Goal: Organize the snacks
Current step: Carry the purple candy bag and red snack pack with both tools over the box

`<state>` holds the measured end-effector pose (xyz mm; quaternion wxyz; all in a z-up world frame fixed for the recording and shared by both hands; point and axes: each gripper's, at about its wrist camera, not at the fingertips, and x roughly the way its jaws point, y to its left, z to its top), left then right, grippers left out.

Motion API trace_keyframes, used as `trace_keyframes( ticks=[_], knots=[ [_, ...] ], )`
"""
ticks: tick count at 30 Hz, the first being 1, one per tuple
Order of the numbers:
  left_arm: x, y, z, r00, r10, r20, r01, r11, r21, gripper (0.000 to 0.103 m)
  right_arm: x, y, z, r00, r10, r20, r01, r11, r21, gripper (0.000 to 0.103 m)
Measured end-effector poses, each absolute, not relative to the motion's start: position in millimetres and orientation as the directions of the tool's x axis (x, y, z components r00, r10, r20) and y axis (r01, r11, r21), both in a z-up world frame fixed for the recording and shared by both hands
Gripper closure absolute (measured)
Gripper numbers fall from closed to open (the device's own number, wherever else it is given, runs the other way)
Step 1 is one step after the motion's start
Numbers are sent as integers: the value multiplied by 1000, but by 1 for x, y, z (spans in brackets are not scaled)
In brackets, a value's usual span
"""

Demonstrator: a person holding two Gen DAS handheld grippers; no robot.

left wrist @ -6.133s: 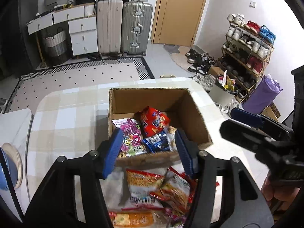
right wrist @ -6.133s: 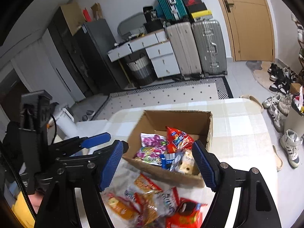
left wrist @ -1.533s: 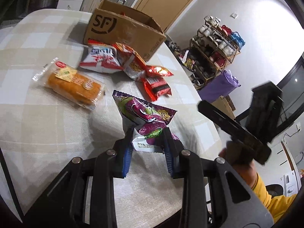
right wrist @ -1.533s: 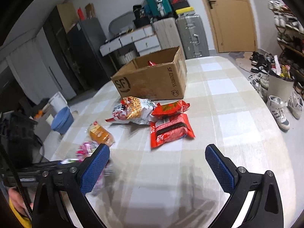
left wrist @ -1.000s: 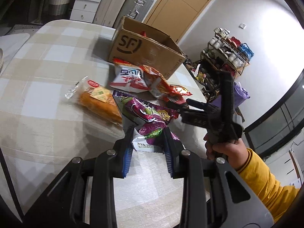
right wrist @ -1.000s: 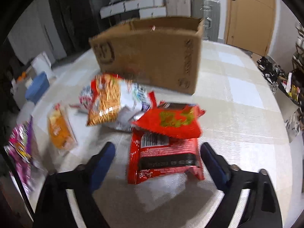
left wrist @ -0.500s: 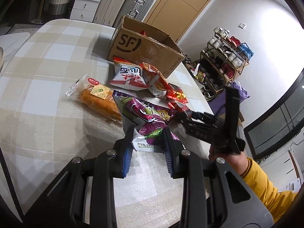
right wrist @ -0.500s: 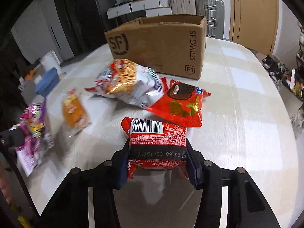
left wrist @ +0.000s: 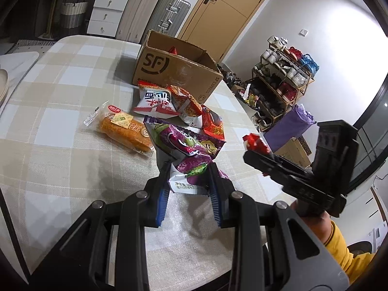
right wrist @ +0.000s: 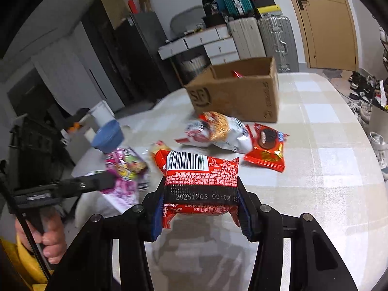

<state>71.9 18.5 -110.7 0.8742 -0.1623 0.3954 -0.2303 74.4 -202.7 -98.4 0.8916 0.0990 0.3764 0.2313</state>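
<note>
Shiny red packet point(right wrist: 201, 184) with a barcode is pinched in the right gripper point(right wrist: 200, 212), up off the checked table point(right wrist: 327, 177). Left gripper point(left wrist: 188, 189) squeezes a crinkly purple bag point(left wrist: 186, 155). Farther off lie a bread pack point(left wrist: 123, 128) and chip bags point(left wrist: 155, 100). The brown cardboard box point(left wrist: 174, 72) has something red inside.

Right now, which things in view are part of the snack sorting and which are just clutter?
Job:
left gripper shut on purple snack bag
right gripper shut on red snack pack
cardboard box
orange bread pack
white-and-red chip bag
red cookie pack

Clutter:
suitcases
shoe rack
blue bowl
</note>
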Motion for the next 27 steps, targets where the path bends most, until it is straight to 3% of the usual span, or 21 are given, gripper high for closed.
trace_keyframes(
  ticks=[27],
  knots=[
    [60, 24, -80, 593, -534, -602, 308, 842, -444, 77, 70, -207, -81, 620, 533, -575, -340, 844, 415, 53]
  ],
)
